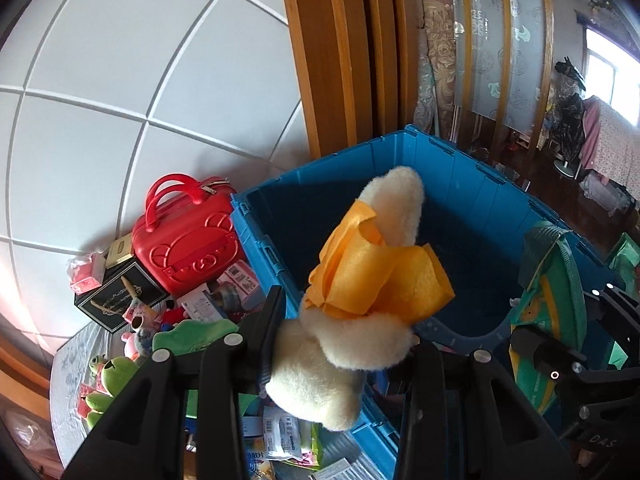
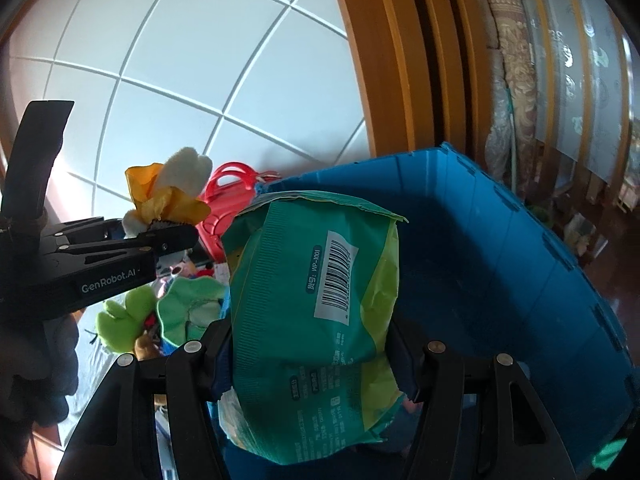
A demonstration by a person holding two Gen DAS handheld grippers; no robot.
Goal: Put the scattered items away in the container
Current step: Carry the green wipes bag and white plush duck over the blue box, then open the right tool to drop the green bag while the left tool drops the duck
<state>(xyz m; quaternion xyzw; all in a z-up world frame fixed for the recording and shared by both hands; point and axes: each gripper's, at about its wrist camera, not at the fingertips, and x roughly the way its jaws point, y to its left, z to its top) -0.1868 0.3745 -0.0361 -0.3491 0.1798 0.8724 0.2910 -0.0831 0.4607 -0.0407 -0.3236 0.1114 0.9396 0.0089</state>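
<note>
**Both tools loaded at the blue crate**

The left tool (image 1: 344, 344) has its fingers drawn close together on a cream plush toy (image 1: 320, 380) wrapped in a yellow-orange cloth (image 1: 376, 276). The plush sticks up and forward from between the fingers, and its upper end hangs over the open blue plastic crate (image 1: 460, 168). In the right wrist view the same tool (image 2: 160, 236) shows from the side at the left, with the plush and cloth poking up out of it in front of the white panelled wall (image 2: 180, 60).

The right tool (image 2: 312, 344) stands about half open, its fingers pressed on either side of a green snack bag (image 2: 304, 304) with a white barcode label (image 2: 336, 276). The bag stands upright between the fingers, in front of the crate's dark inside. The left wrist view catches this bag (image 1: 548, 292) at the right edge, by the crate's near rim.

To the left of the crate lies the remaining clutter: a red toy suitcase (image 1: 188, 236) against the wall, a black box (image 1: 116, 300), green frog plush toys (image 1: 116, 376), and small packets (image 1: 280, 436) near the bottom of the view. The surface under them is mostly hidden.

A wooden door frame (image 1: 332, 52) rises behind the crate.
</note>
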